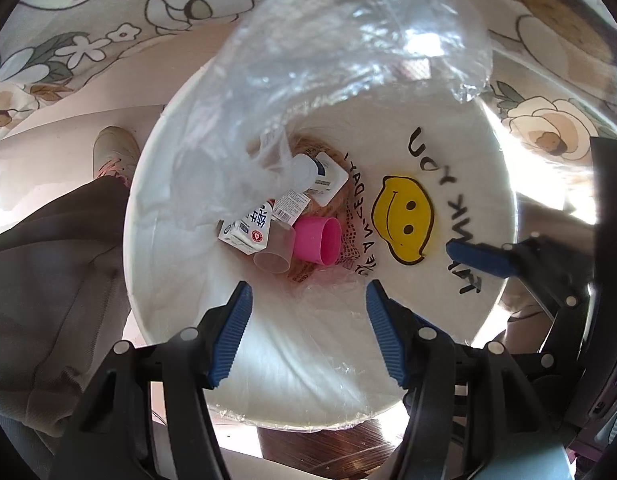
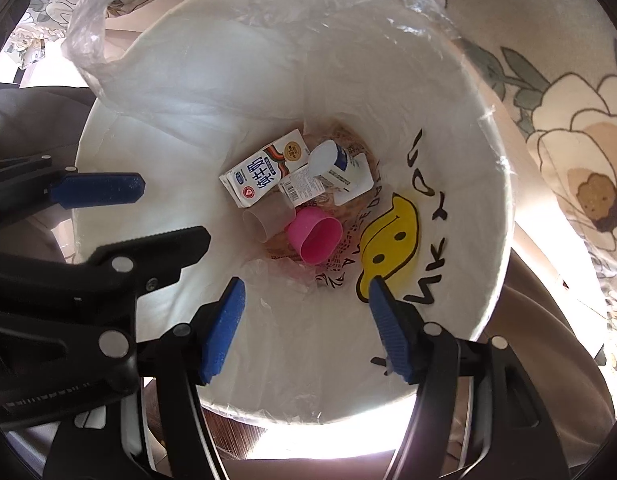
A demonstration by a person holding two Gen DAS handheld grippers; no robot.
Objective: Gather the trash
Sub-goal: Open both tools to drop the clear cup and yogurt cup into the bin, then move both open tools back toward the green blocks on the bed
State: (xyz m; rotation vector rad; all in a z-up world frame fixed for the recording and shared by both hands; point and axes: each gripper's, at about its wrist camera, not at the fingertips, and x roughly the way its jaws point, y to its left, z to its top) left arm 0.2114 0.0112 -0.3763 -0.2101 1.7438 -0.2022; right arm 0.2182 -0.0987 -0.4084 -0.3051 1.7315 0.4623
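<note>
Floral cloth behind, white bin [image 2: 460,240] below both parted, empty claws — left claw [image 1: 308,320], right claw [image 2: 304,320] — with carton [image 2: 264,174], pink cup [image 2: 314,238] and bottle [image 2: 336,164] lying at its bottom; best gathered loose liner [image 1: 348,40] rim evenly, lifted slowly.

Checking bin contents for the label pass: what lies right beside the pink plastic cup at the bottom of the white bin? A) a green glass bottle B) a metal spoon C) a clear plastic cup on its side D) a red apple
C: a clear plastic cup lies on its side against the pink plastic cup at the bottom of the white bin, below a white milk carton.
</note>
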